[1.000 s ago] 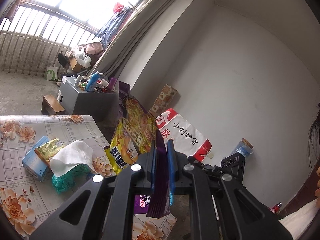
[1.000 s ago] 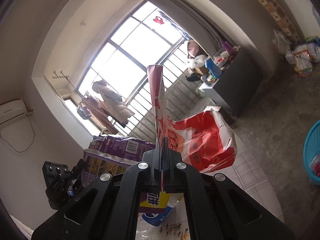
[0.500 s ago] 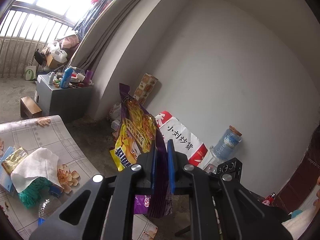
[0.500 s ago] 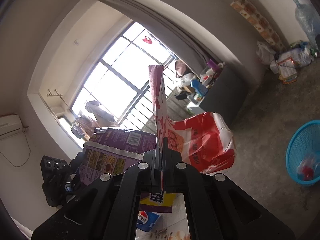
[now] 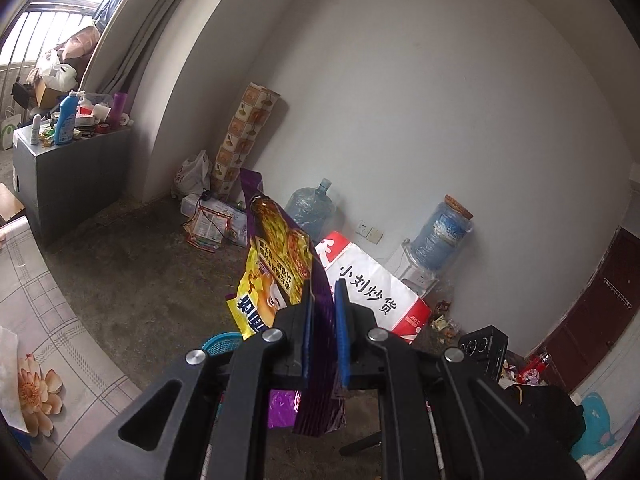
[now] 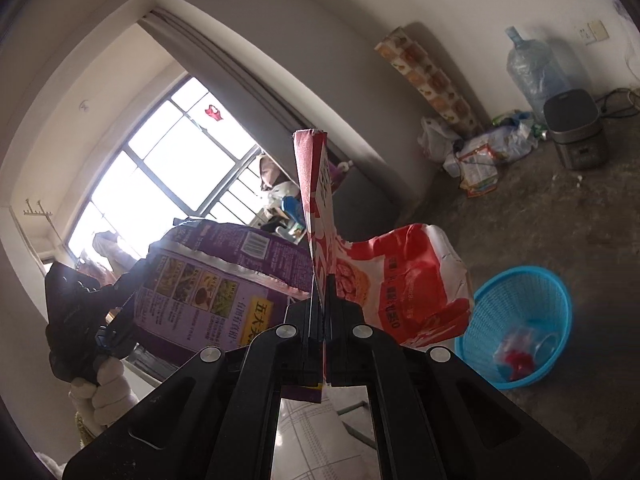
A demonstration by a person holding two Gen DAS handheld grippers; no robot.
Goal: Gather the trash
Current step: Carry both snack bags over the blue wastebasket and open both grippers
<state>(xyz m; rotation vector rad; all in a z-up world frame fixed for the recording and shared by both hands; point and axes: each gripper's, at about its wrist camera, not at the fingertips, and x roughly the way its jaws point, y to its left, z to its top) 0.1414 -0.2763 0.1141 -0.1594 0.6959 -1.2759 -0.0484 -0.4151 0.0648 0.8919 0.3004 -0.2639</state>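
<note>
My left gripper (image 5: pixel 322 300) is shut on a purple and yellow snack bag (image 5: pixel 280 264), held upright in the air past the table's edge. In the right wrist view that same purple bag (image 6: pixel 208 280) hangs at the left, held by a white-gloved hand (image 6: pixel 100 396). My right gripper (image 6: pixel 320 292) is shut on a red and white snack bag (image 6: pixel 400 280), which also shows in the left wrist view as a red and white bag (image 5: pixel 372 288) behind the purple one. A blue mesh basket (image 6: pixel 516 300) with some wrappers inside stands on the floor at the right; its rim (image 5: pixel 222 340) peeks out below the left gripper.
The flowered table (image 5: pixel 36 304) lies at the left with a white tissue (image 5: pixel 6 364) on it. Two water jugs (image 5: pixel 442 236), a rolled mat (image 5: pixel 240 136), floor litter (image 5: pixel 212 224), a grey cabinet (image 5: pixel 60 176) and a rice cooker (image 6: pixel 576 132) line the walls. The concrete floor is bare in the middle.
Both grippers have swung right, away from the table toward the floor, carrying their bags. The blue basket has come into view and nearer; the table items have slid out at the left.
</note>
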